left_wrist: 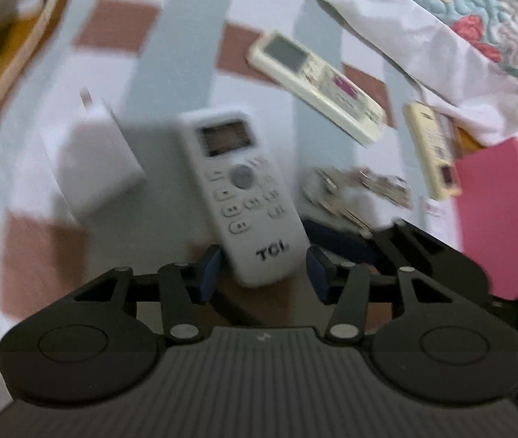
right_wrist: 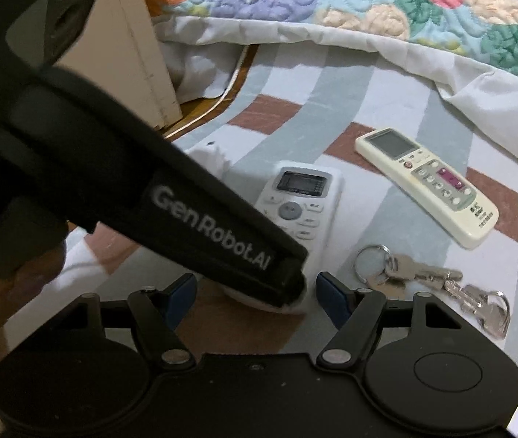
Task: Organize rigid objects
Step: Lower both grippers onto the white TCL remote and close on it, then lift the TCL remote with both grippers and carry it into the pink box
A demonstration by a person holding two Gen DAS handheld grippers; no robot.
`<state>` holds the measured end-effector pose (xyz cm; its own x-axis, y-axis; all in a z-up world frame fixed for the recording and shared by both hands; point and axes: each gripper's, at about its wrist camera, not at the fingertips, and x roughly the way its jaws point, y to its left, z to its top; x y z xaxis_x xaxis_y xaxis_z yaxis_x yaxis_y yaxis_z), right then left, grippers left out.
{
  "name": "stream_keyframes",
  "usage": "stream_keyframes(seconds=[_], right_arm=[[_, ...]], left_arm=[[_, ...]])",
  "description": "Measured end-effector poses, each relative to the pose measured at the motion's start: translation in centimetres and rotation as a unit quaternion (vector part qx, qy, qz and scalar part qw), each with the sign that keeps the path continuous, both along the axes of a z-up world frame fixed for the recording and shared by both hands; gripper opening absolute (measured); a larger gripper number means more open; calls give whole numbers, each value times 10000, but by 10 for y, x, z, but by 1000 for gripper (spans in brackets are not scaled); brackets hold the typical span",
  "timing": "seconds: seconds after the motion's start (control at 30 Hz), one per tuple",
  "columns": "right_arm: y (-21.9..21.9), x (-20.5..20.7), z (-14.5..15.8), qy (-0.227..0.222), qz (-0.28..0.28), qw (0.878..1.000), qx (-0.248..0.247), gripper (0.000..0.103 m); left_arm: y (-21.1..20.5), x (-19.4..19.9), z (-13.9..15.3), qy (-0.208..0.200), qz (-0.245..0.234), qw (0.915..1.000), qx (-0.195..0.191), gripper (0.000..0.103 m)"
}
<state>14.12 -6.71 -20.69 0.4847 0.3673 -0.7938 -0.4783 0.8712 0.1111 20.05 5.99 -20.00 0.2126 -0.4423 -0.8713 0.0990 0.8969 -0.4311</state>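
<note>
On the bed, checked sheet [left_wrist: 164,36]:
White TCL remote [left_wrist: 238,189]: flat on the sheet, lower end between the left claw [left_wrist: 264,268] pads, small gaps either side; not gripped.
Right claw [right_wrist: 255,297]: wide open, empty, crowding the same end.
Risk: pads closing off-centre, remote skidding or twisting out.
Risk: the two claws knocking together.
Keys [right_wrist: 437,281], cream remote [right_wrist: 428,188]: nearby, liable to be nudged.

White TCL remote [left_wrist: 238,197] lies flat on striped bed sheet [right_wrist: 332,84], screen end far, buttons up. Cream remote [right_wrist: 427,186] lies slanted, well apart to right. Keys on rings [right_wrist: 430,281] lie between them, nearer. White plug block [left_wrist: 94,160] lies just left of TCL remote.
</note>
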Motion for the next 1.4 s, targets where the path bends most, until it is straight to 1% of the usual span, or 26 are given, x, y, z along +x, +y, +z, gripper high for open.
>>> stream_keyframes(seconds=[0.07, 0.17, 0.23, 0.27, 0.33, 0.4, 0.47, 0.53, 0.6, 0.63, 0.67, 0.7, 0.73, 0.77, 0.8, 0.83, 0.9, 0.97, 1.07, 1.17, 1.27, 1.4], right_arm=[[-2, -8, 3, 62, 101, 9999, -80, 78], [-5, -22, 8, 223, 222, 9991, -292, 78], [-7, -29, 9, 248, 189, 9988, -365, 75], [-9, -31, 9, 208, 96, 9990, -378, 75], [-11, -29, 7, 199, -99, 9990, -390, 75], [-13, -25, 3, 238, -153, 9990, -350, 76], [-10, -22, 2, 173, -87, 9990, -408, 78], [-2, -23, 0, 139, 41, 9981, -592, 78], [9, -24, 1, 232, 266, 9968, -714, 79], [15, -25, 0, 241, 288, 9957, -853, 79], [17, -25, 0, 230, 272, 9954, -887, 79], [16, -23, 0, 278, 192, 9959, -839, 78], [14, -21, 0, 296, 82, 9964, -788, 72], [11, -19, 2, 307, -38, 9966, -760, 63], [9, -16, 3, 324, -139, 9967, -738, 61], [5, -15, 3, 402, -212, 9968, -664, 61], [0, -15, 3, 391, -217, 9972, -605, 61], [-2, -18, 2, 330, -228, 9976, -567, 61], [-6, -22, 3, 388, -363, 9976, -434, 61], [-14, -25, 6, 463, -515, 9972, -293, 61], [-27, -31, 12, 493, -621, 9968, -63, 61], [-38, -51, 32, 208, -656, 9976, -31, 61]], left_arm=[[-2, -6, 1, 167, -59, 9998, -110, 49], [-3, -12, -3, 591, -108, 9975, -371, 49], [-4, -13, -6, 723, -110, 9965, -410, 49], [-4, -13, -6, 674, -63, 9973, -276, 49], [-4, -15, -2, 411, 43, 9991, -32, 49], [-5, -16, -1, 311, 108, 9994, 58, 49], [-4, -15, -2, 267, 275, 9993, 14, 49], [-3, -12, -3, 189, 434, 9989, -52, 49], [-4, -10, -5, 130, 526, 9985, -125, 49], [-6, -11, -4, 63, 517, 9986, -60, 47], [-8, -11, -4, 4, 495, 9988, 13, 43], [-9, -13, -4, -73, 448, 9989, 95, 40], [-10, -14, -3, -132, 386, 9991, 142, 39], [-7, -15, -3, -117, 400, 9990, 129, 39], [-6, -15, -4, -92, 418, 9990, 100, 38], [-5, -15, -5, -53, 414, 9991, 44, 37], [-4, -16, -7, 57, 458, 9989, -52, 38], [-8, -17, -6, 35, 480, 9988, -1, 40], [-19, -22, -4, -74, 430, 9989, 175, 41], [-22, -28, 0, -95, 388, 9990, 191, 38], [-27, -37, 10, -177, 214, 9995, 171, 38], [-37, -52, 34, -483, -28, 9988, 83, 37]])
